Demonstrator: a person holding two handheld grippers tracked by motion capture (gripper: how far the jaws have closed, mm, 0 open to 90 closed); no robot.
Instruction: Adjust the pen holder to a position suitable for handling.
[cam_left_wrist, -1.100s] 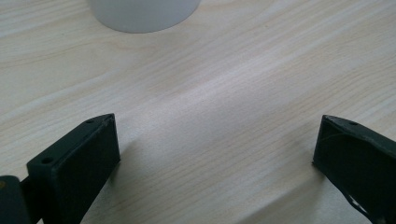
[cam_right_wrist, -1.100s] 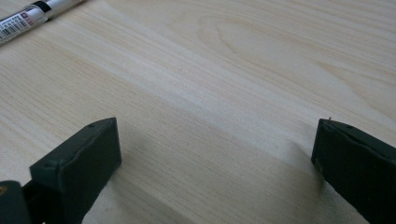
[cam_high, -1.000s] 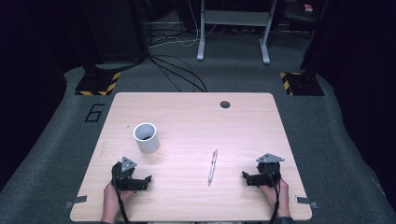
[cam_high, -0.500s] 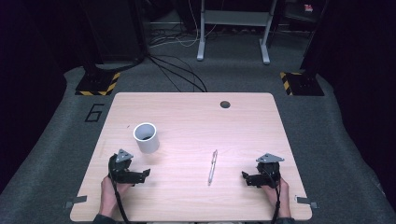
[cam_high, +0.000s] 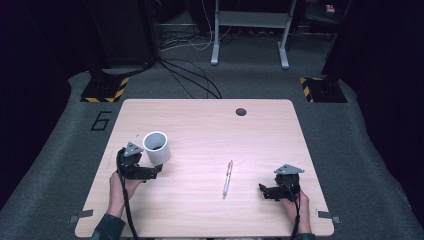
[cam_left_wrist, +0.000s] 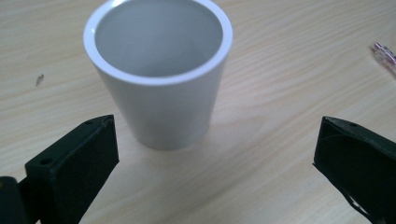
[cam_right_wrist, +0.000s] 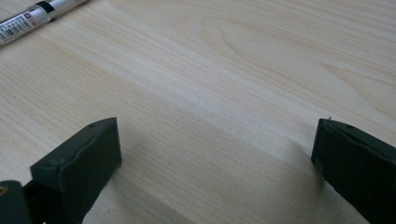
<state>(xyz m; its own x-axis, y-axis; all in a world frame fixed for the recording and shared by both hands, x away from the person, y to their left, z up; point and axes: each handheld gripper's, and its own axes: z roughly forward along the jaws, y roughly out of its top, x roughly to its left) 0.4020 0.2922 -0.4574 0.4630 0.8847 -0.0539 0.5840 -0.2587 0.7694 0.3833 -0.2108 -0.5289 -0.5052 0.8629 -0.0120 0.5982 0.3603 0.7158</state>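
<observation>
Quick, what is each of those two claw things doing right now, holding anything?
Left hand-held gripper: open, empty, just short of the white cup.
Right hand-held gripper: open, empty, over bare table.

both claws gape wide: left claw (cam_high: 156, 171) forward, right claw (cam_high: 262, 190) low.

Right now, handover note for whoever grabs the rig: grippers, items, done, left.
Left gripper: open, jaws wide, aimed at the white cup, which stands upright just ahead of the jaws, not between them, untouched.
Right gripper: open, holds nothing, low over bare table at the near right.
Pen: lies flat mid-table, between the two grippers, nearer the right one, untouched.
Cup looks empty in the left gripper view.
Done: left gripper lined up on the cup.
Left: nothing gripped yet; probably close on the cup, then fetch the pen with the right.
</observation>
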